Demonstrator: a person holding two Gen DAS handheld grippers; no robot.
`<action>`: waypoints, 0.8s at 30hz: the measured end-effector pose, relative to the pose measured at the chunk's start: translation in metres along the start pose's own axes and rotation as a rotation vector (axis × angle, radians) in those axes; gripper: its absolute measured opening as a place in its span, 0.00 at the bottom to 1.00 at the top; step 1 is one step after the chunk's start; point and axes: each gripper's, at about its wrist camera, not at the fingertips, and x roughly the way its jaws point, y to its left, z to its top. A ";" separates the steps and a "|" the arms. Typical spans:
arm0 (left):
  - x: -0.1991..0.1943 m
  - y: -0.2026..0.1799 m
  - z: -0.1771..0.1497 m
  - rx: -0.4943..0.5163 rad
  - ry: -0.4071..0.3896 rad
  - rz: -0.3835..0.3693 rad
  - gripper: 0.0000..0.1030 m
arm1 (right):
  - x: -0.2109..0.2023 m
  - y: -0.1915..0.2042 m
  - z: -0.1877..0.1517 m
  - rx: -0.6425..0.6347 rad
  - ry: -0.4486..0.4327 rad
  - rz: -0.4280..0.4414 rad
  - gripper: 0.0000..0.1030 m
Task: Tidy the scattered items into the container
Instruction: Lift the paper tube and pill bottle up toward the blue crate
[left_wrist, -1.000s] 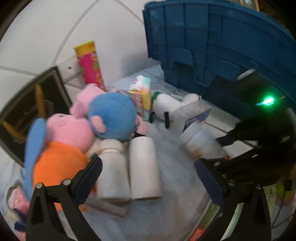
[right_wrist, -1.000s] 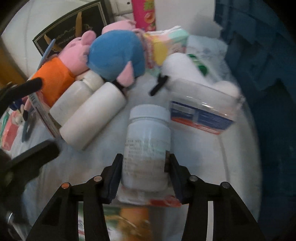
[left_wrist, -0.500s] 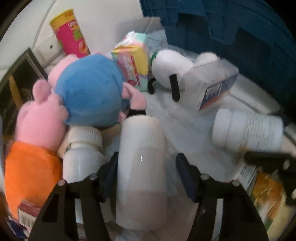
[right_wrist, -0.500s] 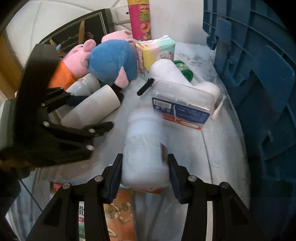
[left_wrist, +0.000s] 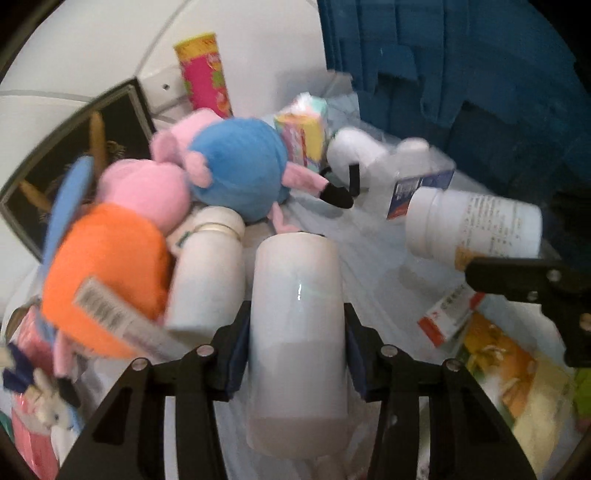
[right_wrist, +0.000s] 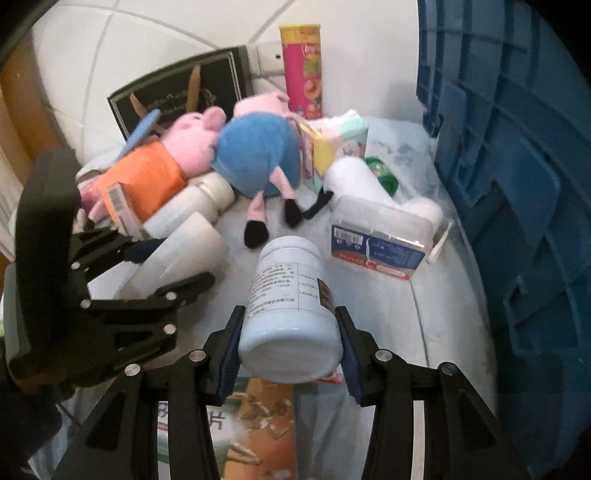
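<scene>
L gripper (left_wrist: 297, 354) clamped plain white bottle (left_wrist: 297, 317); R gripper (right_wrist: 290, 343) clamped labelled pill bottle (right_wrist: 291, 302). Blue crate (right_wrist: 517, 184) at 2 o'clock. Risk: smooth bottles slipping w/ end-only grips, arms colliding

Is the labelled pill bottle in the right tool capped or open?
Capped: the labelled pill bottle shows a white lid in the left wrist view, held by the right tool.

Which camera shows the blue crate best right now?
The right wrist view: the blue crate fills its right side, ribbed wall sharp. The left wrist view catches only a blurred stretch of that wall at the top right.
</scene>
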 end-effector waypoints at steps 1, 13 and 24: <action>-0.009 0.002 -0.001 -0.011 -0.014 0.003 0.43 | -0.001 -0.001 0.001 -0.003 -0.010 0.003 0.44; -0.130 0.012 -0.018 -0.084 -0.156 0.081 0.43 | -0.092 0.049 -0.010 -0.037 -0.155 0.018 0.44; -0.258 0.025 -0.025 -0.135 -0.302 0.176 0.43 | -0.222 0.114 -0.009 -0.079 -0.377 0.031 0.44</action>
